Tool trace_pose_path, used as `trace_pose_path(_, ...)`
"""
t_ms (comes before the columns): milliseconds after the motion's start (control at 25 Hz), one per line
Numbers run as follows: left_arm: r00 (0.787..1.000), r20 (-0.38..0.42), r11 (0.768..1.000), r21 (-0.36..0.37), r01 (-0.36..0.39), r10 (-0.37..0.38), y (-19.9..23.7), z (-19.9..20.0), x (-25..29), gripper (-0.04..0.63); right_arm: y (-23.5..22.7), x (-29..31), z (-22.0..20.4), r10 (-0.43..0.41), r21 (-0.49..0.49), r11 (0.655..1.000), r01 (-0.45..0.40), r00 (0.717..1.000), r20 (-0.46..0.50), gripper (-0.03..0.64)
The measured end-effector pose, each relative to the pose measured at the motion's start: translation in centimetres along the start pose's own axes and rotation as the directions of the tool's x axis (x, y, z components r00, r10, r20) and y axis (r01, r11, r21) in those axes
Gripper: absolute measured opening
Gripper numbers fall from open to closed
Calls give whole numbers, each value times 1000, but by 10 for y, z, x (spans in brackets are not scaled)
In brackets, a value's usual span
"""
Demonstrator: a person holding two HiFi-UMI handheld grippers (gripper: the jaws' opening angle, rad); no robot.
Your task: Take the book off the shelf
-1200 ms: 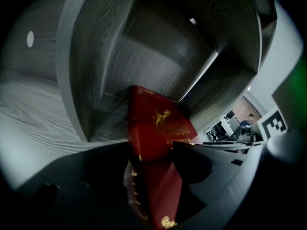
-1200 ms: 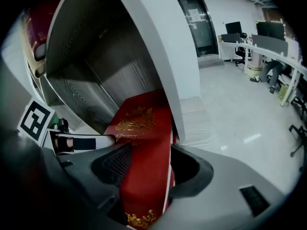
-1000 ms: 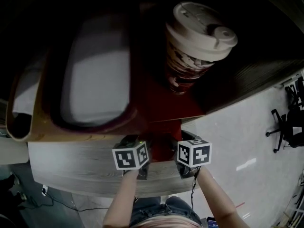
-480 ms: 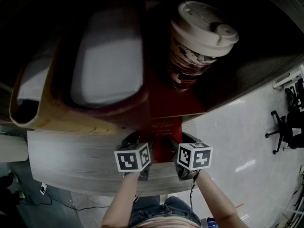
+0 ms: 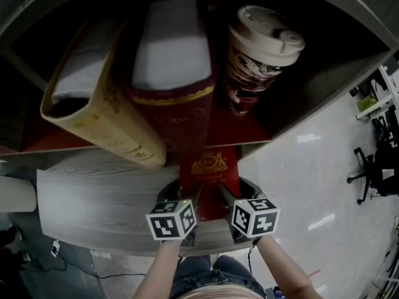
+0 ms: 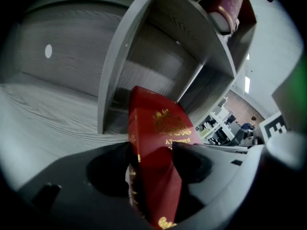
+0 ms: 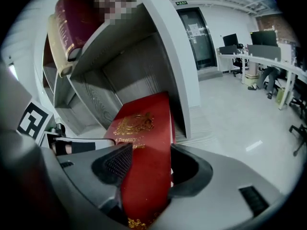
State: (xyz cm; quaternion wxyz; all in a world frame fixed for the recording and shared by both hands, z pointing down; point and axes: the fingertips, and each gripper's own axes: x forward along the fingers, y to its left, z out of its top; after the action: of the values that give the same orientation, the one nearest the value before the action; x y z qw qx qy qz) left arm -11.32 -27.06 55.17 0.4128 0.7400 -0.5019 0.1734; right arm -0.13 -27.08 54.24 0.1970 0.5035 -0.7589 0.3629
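Since a second ago the red book (image 5: 209, 170) has come further out of the shelf (image 5: 93, 192), and its gold crest now shows past the front edge. The left gripper (image 6: 152, 159) and the right gripper (image 7: 144, 169) both clamp it, side by side. Its near end sits between their jaws and the rest reaches ahead of them. A paper cup (image 5: 262, 55) stands further ahead of the right gripper.

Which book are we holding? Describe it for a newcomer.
Find the grey wood-grain shelf. Below the paper cup, a bright red book sticks out, clamped by the left gripper and right gripper. Unlike the yellow book and maroon book above, its cover shows a gold crest.
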Motion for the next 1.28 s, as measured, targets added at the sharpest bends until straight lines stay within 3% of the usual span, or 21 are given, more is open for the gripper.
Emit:
trace_pose_path(680, 993, 115, 999, 39, -3, -1, -23, -24, -57, 267, 23, -57, -16, 13, -35, 999, -9, 991, 131, 247)
trace_pose_path(1280, 975, 221, 996, 79, -41, 22, -63, -52, -112, 267, 35, -122, -35, 67, -84, 995, -49, 974, 218, 245)
